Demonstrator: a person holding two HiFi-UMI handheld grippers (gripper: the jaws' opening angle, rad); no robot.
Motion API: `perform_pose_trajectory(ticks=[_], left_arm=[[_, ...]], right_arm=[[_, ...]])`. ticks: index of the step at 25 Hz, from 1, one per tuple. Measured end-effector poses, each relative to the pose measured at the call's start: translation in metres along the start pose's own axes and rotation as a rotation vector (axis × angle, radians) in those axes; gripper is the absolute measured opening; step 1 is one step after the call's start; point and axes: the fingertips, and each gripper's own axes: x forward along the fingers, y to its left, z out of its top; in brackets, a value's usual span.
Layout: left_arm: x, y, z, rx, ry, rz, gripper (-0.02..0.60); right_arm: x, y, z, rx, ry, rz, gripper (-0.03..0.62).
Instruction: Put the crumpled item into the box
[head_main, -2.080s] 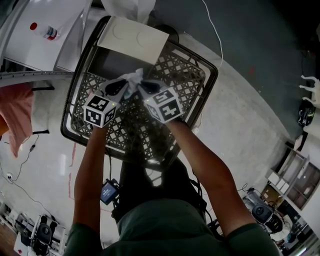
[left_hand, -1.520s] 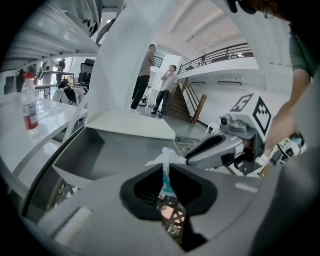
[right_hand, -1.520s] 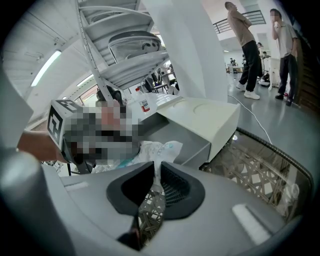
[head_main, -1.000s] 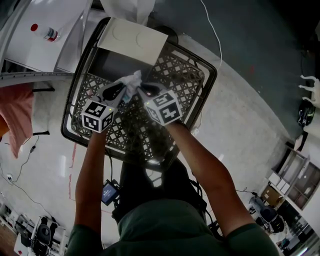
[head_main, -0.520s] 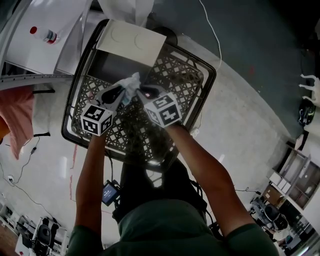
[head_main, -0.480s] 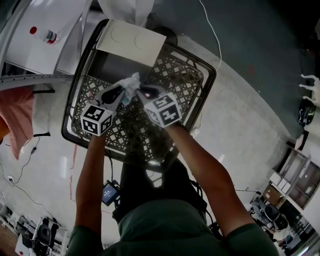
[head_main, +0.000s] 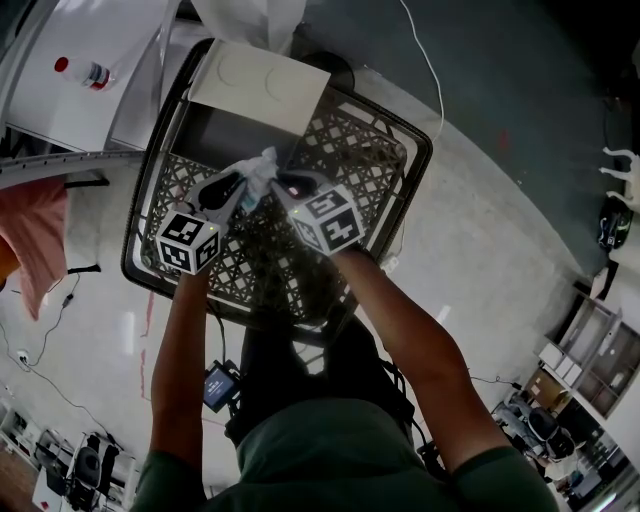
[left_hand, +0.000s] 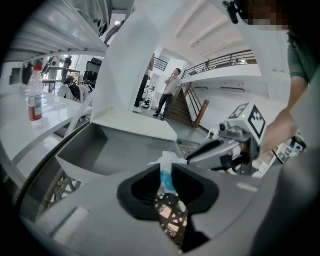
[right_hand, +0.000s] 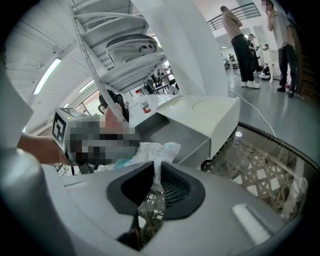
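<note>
1. The black lattice basket (head_main: 385, 150) lies beneath and around both pairs of jaws, and carries the box at its far end
2. The grey box (left_hand: 115, 150) stands open, its bare floor just beyond and below the jaw tips. Its white lid (head_main: 262, 85) is folded back on the side farthest from the jaws
3. The left gripper (left_hand: 165, 177) has its jaws nearly together, clamped on a teal-and-white fold of the item. They have just been opening a little, yet the fold is between the pads and does not look loose. In the head view its marker cube (head_main: 188, 242) sits slightly lower and further outward than two seconds ago, while the tips have kept their place
4. The right gripper (right_hand: 156, 175) has its jaws clamped on a thin white edge of the item, with no visible change in grip or place
5. The crumpled item (head_main: 258, 168) is held in the air between the two pairs of jaws, tip to tip, over the near edge of the box. It is not yet inside and is where it was before. The carry seems all but done, and the slight slackening on the left may be the start of the release
6. The bottle (left_hand: 35, 100) stands on a white tabletop (head_main: 70, 110) well off to the left of the left jaws and plays no part
</note>
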Motion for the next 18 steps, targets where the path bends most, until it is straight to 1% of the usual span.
perform_pose_trajectory(ticks=[8, 14, 18], left_arm=[[0.0018, -0.001, 0.001, 0.003, 0.012, 0.005, 0.082], [-0.0014, -0.004, -0.0001, 0.007, 0.009, -0.002, 0.107], [-0.0024, -0.0068, -0.0018, 0.008, 0.005, -0.004, 0.142]], right_arm=[[-0.0036, -0.0013, 0.0005, 0.002, 0.003, 0.012, 0.052], [-0.0061, -0.0002, -0.0004, -0.001, -0.008, 0.015, 0.052], [-0.0076, -0.0004, -0.0023, -0.003, -0.009, 0.005, 0.051]])
